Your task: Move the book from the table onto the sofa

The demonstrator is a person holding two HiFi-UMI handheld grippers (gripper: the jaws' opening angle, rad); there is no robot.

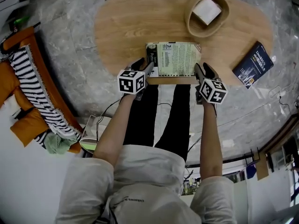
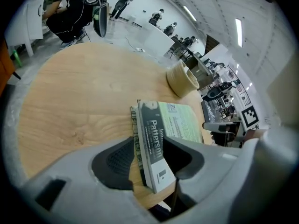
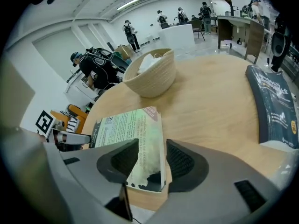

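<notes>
Sofa (image 1: 39, 69), orange, draped with striped cloth (image 1: 28, 80), left of the table (image 1: 135, 22). Left claw (image 1: 145, 67): jaws apart, astride the spine end of the book (image 1: 174, 58), not clamped. Book: pale green cover, dark spine lettered "Patterson", flat at the table's near edge. Right claw (image 1: 201, 73): jaws apart around the book's opposite corner. Basket (image 1: 196, 28), something white inside. Blue book (image 1: 252, 64), far right; print unreadable.

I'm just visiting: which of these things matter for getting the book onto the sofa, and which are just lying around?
Part of the job: green book, its ends between the open jaws of the left gripper and right gripper; table; sofa.
Just lying about: basket; dark blue book; striped throw.
</notes>
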